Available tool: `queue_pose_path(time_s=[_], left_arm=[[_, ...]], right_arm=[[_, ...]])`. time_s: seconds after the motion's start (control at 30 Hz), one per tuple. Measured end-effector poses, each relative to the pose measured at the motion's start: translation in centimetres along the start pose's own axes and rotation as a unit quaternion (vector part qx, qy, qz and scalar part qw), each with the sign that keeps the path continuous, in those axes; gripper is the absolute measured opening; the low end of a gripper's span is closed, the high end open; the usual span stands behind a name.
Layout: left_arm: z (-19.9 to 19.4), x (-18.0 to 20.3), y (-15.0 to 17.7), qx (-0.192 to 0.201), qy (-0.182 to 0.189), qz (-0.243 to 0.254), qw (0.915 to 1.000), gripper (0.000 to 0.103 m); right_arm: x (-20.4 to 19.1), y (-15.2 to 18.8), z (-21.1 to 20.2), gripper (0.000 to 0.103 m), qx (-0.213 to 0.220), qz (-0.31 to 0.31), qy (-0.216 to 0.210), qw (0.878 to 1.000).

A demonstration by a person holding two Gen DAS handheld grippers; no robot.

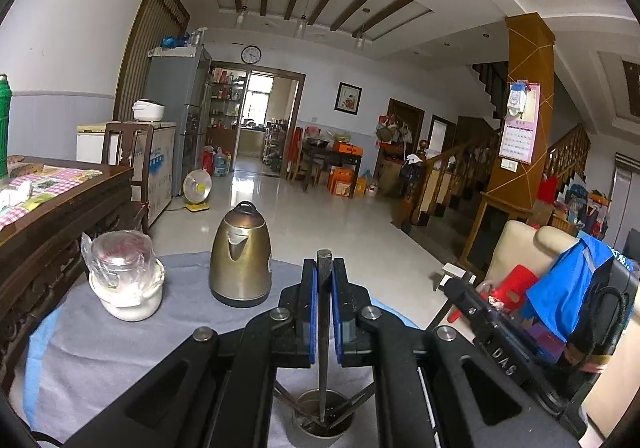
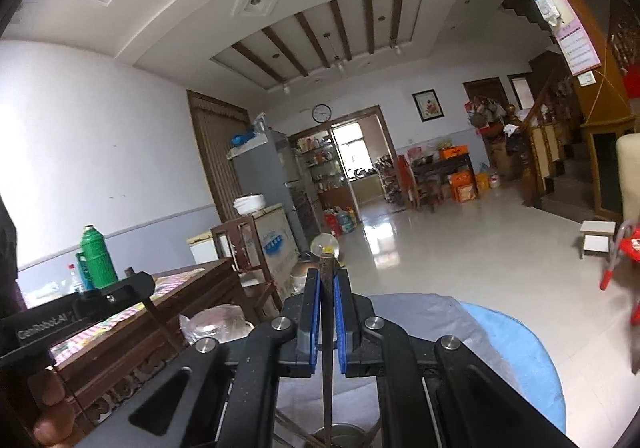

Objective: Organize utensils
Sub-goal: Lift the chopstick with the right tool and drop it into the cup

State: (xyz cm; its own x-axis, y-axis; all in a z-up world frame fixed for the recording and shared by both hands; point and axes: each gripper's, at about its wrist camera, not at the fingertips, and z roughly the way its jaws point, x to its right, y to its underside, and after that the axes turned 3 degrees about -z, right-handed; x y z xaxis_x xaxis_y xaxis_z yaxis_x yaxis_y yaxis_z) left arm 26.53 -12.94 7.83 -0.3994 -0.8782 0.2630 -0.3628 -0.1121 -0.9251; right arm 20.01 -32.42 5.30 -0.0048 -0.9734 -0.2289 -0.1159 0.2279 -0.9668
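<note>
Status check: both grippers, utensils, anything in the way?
Left hand-held gripper shut on chopstick, its tip in cup. Right hand-held gripper shut on second chopstick. Kettle ahead, clear.

Both wrist views face the far doorway (image 1: 266,119), low over the table (image 1: 120,348).

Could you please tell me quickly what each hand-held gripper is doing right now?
Left hand-held gripper: shut on a chopstick.
Right hand-held gripper: shut on another chopstick.

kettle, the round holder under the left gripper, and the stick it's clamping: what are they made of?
Kettle: brushed metal, probably stainless with a gold tint; soft streaky reflections, dark plastic-looking base.
Holder: bare metal cup, likely steel; grey sheen on the rim.
Chopstick in the left gripper: dark and matte, wood or lacquer; I can't tell which.
</note>
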Motion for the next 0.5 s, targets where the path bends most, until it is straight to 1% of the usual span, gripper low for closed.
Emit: queue_pose_path(time_s=[0.17, 0.27, 0.5], left_arm=[[1.8, -0.5, 1.9, -0.019, -0.006, -0.010, 0.9997, 0.007], [2.5, -0.8, 3.1, -0.036, -0.013, -0.012, 0.9992, 0.007], [2.1, -0.7, 4.9, -0.063, -0.009, -0.005, 0.9980, 0.007]], right_arm=[[0.6, 1.5, 1.8, 0.007, -0.038, 0.006, 0.005, 0.999], [0.7, 2.2, 1.9, 0.007, -0.049, 0.002, 0.005, 0.999], [1.0, 3.9, 1.3, 0.007, -0.081, 0.002, -0.002, 0.997]])
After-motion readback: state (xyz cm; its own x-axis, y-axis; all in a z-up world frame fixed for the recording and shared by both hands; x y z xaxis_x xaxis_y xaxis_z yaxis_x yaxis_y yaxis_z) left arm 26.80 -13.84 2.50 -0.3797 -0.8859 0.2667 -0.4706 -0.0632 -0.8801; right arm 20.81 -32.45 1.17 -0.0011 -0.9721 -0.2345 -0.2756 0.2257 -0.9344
